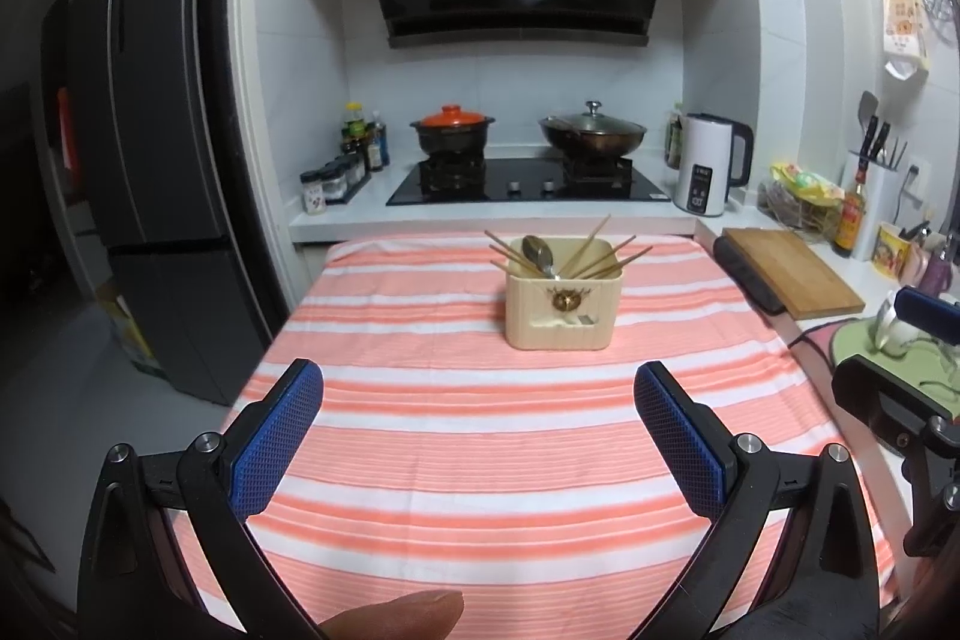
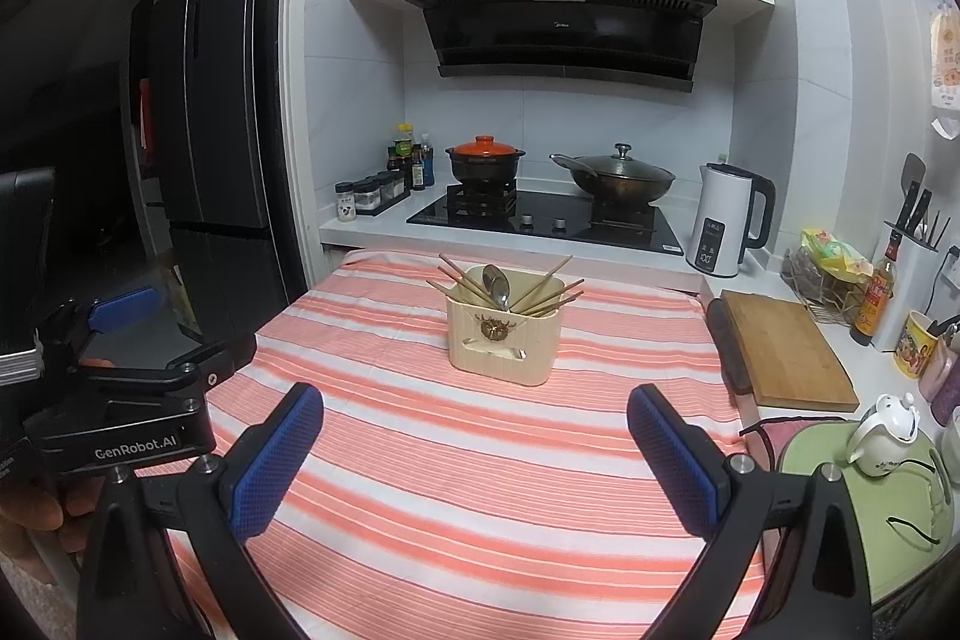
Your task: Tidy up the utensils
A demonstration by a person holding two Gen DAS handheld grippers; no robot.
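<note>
Ahead of both tongs, centred between their tips, a cream rectangular plastic utensil holder (image 1: pixel 560 303) stands on the table's orange-and-white striped cloth (image 1: pixel 456 466), holding wooden chopsticks (image 1: pixel 591 253) and a metal spoon (image 1: pixel 538 256). Left gripper (image 1: pixel 478 439) spread apart, empty. Right gripper (image 2: pixel 475 460) likewise apart, empty. Beyond the holder: black gas hob (image 2: pixel 543 218), orange-lidded pot (image 2: pixel 485 158), lidded wok (image 2: pixel 621 176). Right of the tongs: white kettle (image 2: pixel 723 220), wooden chopping board (image 2: pixel 786 349).
</note>
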